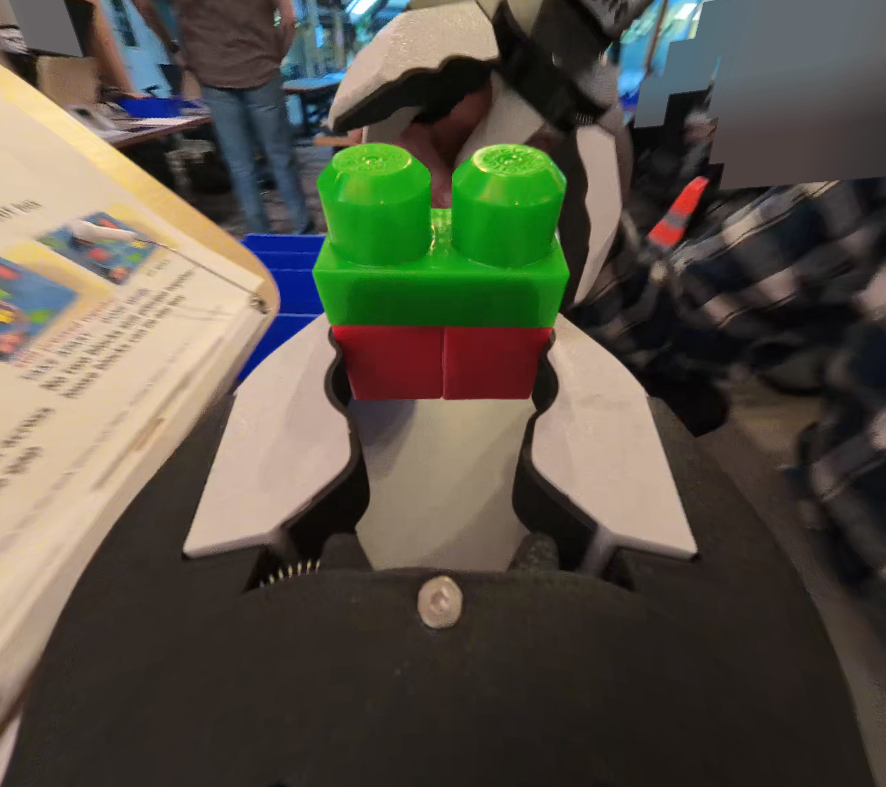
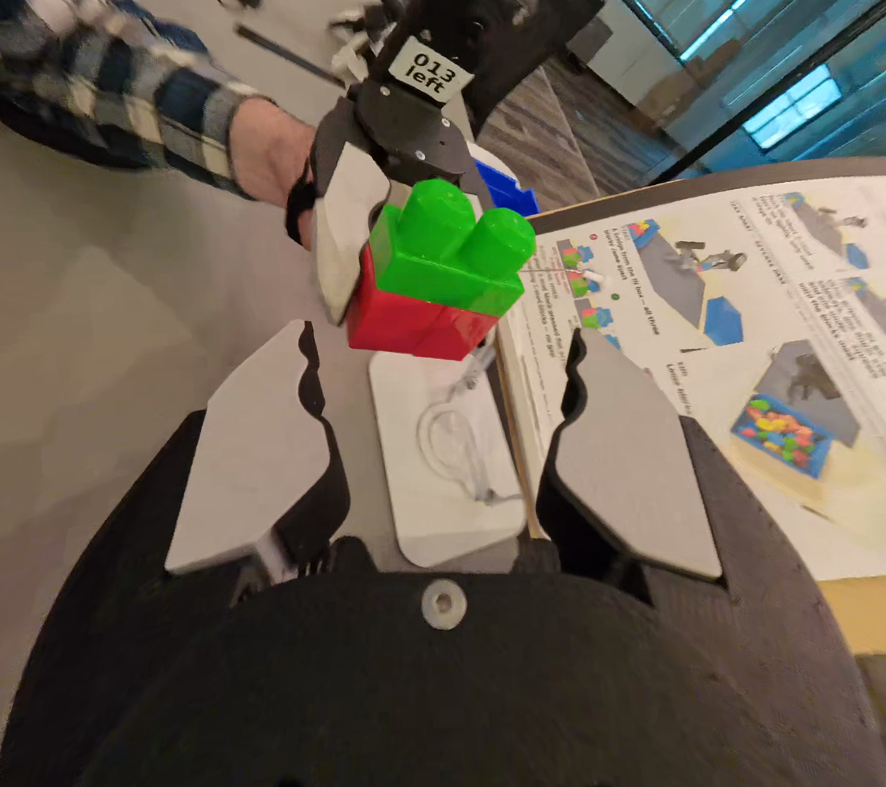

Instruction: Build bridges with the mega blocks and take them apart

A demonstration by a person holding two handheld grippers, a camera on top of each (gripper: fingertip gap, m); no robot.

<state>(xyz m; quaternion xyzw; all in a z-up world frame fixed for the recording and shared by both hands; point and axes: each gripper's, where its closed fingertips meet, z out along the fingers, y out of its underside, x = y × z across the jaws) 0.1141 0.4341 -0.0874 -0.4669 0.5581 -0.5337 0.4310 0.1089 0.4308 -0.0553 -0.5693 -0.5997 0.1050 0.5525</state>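
My left gripper (image 1: 443, 361) is shut on a small stack: two red blocks (image 1: 441, 361) side by side, with a green two-stud block (image 1: 441, 284) pressed on top of them. Both pads press on the red blocks' outer sides. The stack is held in the air. In the right wrist view the green block (image 2: 446, 256) and red blocks (image 2: 412, 318) hang just beyond my right gripper (image 2: 441, 337), with the left gripper's white finger (image 2: 335, 246) against the red. My right gripper is open and empty. It also shows in the left wrist view (image 1: 460, 126), spread open behind the green studs.
A board with a printed instruction sheet (image 2: 719, 332) lies to the right; in the left wrist view it shows at the left (image 1: 72, 332). A blue bin (image 1: 283, 284) stands behind the stack. A white pad with a cable (image 2: 446, 452) lies on the grey table (image 2: 120, 284). A person (image 1: 215, 21) stands in the background.
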